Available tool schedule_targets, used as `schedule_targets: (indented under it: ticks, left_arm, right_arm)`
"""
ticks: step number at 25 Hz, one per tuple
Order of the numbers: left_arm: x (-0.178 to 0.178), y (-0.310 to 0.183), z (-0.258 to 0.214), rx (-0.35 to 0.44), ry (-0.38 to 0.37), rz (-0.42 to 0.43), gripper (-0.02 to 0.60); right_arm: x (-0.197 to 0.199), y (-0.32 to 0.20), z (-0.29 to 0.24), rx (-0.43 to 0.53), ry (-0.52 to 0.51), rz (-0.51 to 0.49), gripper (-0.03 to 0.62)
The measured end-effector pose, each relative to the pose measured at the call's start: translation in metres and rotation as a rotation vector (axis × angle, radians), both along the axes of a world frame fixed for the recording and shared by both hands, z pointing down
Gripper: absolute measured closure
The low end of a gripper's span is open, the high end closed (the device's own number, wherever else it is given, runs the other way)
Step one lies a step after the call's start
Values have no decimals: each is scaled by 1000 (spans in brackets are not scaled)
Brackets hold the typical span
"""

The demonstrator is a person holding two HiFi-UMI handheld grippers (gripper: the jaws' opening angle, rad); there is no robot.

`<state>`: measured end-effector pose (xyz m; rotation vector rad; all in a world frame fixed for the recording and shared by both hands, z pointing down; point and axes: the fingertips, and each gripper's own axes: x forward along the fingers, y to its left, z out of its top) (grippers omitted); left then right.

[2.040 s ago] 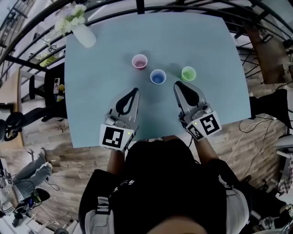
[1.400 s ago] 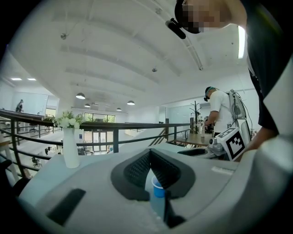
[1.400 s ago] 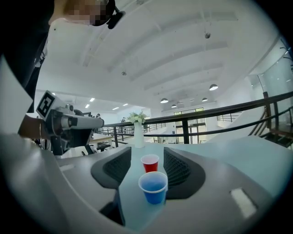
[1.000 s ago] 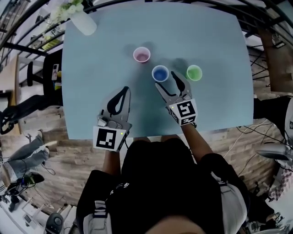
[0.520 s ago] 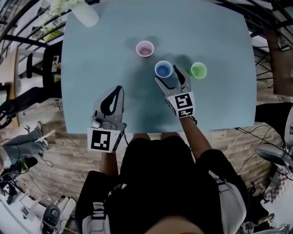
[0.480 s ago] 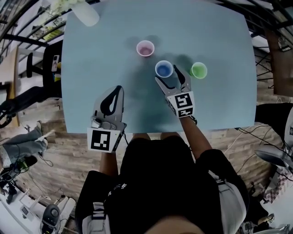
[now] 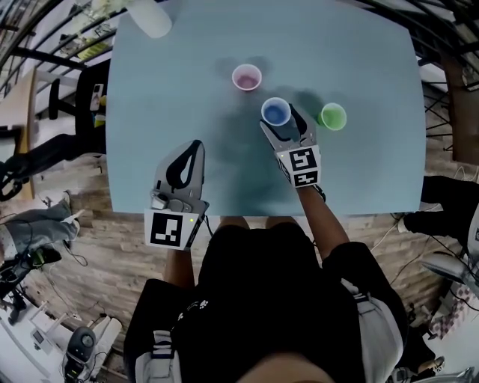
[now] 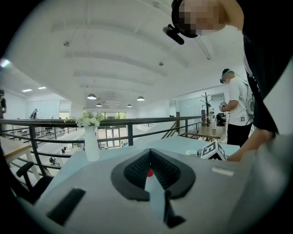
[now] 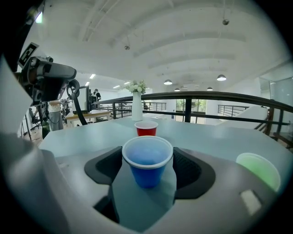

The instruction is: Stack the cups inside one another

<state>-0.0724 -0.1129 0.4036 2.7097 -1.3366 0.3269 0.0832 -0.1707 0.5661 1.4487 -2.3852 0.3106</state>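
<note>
Three cups stand upright on the light blue table (image 7: 150,90). The red one (image 7: 247,76) (image 9: 146,128) is farthest, the blue one (image 7: 275,112) (image 9: 147,160) in the middle and the green one (image 7: 331,116) (image 9: 258,169) to the right. My right gripper (image 7: 280,119) (image 9: 147,177) has its two fingers either side of the blue cup. Its jaws are closing, the pads beside the cup's rim without squeezing it. My left gripper (image 7: 196,146) (image 8: 149,153) hovers at the table's near left, its tips together and nothing in them.
A white vase with flowers (image 7: 150,19) (image 9: 137,106) (image 8: 91,144) stands at the table's far left corner. A dark railing (image 9: 206,96) runs behind the table. The front edge (image 7: 247,215) lies just under both hands. A person (image 8: 236,109) stands off to the right.
My right gripper has come forward and down from beside the blue cup until the cup stands between its fingers. The left gripper has drifted slightly back toward the front edge.
</note>
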Motion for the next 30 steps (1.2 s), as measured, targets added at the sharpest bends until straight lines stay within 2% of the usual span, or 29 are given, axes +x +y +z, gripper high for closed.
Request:
schedule_targets:
  ticks: [12,30]
  left_arm:
    - [2,1,-4,15,5,-4,588]
    - [7,-8,-30,86,59,-3,588]
  right_arm:
    - [4,2,-21,36,-36,-6,258]
    - [5,24,-97,132,-27,-27,258]
